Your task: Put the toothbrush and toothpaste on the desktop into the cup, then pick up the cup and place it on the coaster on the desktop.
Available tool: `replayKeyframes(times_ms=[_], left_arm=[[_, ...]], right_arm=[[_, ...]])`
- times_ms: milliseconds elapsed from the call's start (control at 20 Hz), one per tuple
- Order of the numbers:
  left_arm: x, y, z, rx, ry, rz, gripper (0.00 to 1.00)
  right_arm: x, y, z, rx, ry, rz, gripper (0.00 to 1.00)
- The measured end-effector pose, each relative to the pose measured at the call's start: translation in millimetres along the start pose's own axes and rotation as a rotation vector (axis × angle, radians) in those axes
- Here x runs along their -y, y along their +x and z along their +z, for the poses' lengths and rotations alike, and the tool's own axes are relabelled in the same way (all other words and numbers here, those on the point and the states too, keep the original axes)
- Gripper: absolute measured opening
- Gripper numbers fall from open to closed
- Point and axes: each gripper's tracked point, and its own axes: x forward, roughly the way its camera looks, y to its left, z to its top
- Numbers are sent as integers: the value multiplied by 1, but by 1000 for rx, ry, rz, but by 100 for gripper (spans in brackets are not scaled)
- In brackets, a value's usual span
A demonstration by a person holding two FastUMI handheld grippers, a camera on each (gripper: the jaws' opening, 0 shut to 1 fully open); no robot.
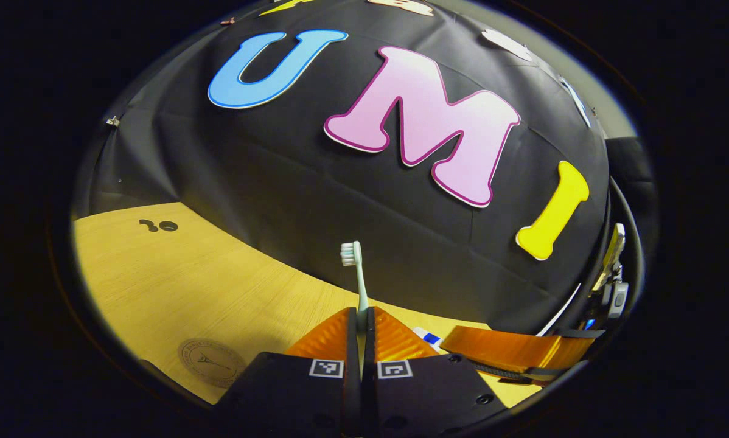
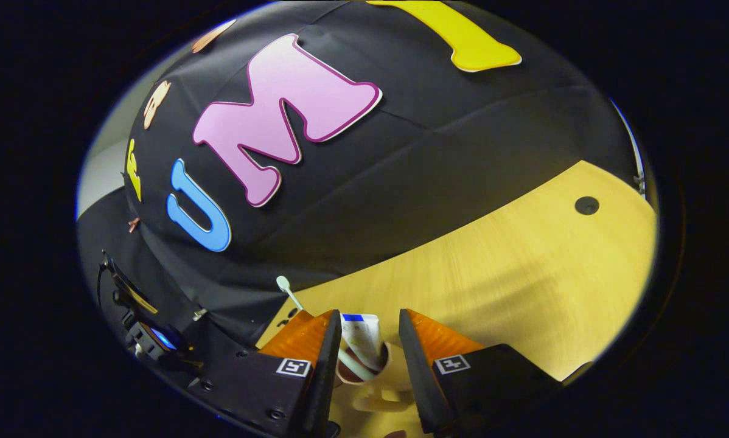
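In the left gripper view, my left tool [image 1: 361, 340] has its two fingers pressed nearly together on the handle of the toothbrush [image 1: 357, 277], which stands upright straight ahead of the tips with its bristle head at the top; I judge it is held vertical so it can go handle-first down into a cup. Low to the left of the tool, a round coaster [image 1: 211, 362] lies flat on the bench [image 1: 176, 286], and just right of the fingertips a bit of the toothpaste [image 1: 428, 337] peeks out beside the other tool [image 1: 510, 353]. In the right gripper view, my right tool [image 2: 369, 340] has its fingers spread apart, gripping nothing, and it hangs over the cup [image 2: 364, 368]. The toothpaste tube [image 2: 364, 337] stands in that cup between the fingers, so that part looks settled. Up to the left of the tool, the toothbrush head [image 2: 284, 284] rises, near the cup but outside it.
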Motion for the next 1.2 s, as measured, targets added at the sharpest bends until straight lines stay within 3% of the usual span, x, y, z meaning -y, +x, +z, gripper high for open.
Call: replayKeyframes(times_ms=[150, 200, 250, 300, 350, 400, 450, 500, 550, 750, 800, 850, 1050, 1200], left_arm=[[-3, -3, -17, -9, 41, 17, 6], [-2, -5, -19, -5, 57, 8, 7], [1, -9, -22, -5, 74, -11, 10], [3, -9, -26, -14, 90, -26, 12], [4, -12, -30, -18, 101, -36, 12], [3, -13, -33, -22, 111, -31, 31], [2, -15, -37, -24, 122, -25, 58], [-1, -18, -35, -18, 133, -12, 63], [-3, -21, -30, -1, 144, -1, 68], [-7, -44, -9, 29, 162, -2, 75], [-12, -56, 0, 35, 165, 5, 76], [-19, -68, 9, 47, 170, 16, 77], [-53, -133, 33, 21, 190, 63, 80], [-90, -187, 43, -21, 279, 142, 83]], right_arm=[[15, -12, -12, -31, -39, -30, 59], [19, -16, -16, -38, -44, -39, 49], [22, -19, -18, -44, -49, -46, 59], [25, -21, -20, -49, -54, -53, 49], [28, -24, -23, -54, -61, -62, 49], [30, -26, -25, -60, -70, -68, 59], [32, -28, -27, -64, -80, -73, 59], [32, -30, -29, -70, -91, -75, 49], [31, -33, -30, -76, -101, -77, 59], [24, -42, -34, -104, -122, -73, 59], [22, -43, -38, -126, -118, -78, 49], [19, -47, -43, -153, -117, -81, 59], [10, -56, -63, -280, -185, -115, 60], [6, -58, -74, -367, -245, -155, 68]])
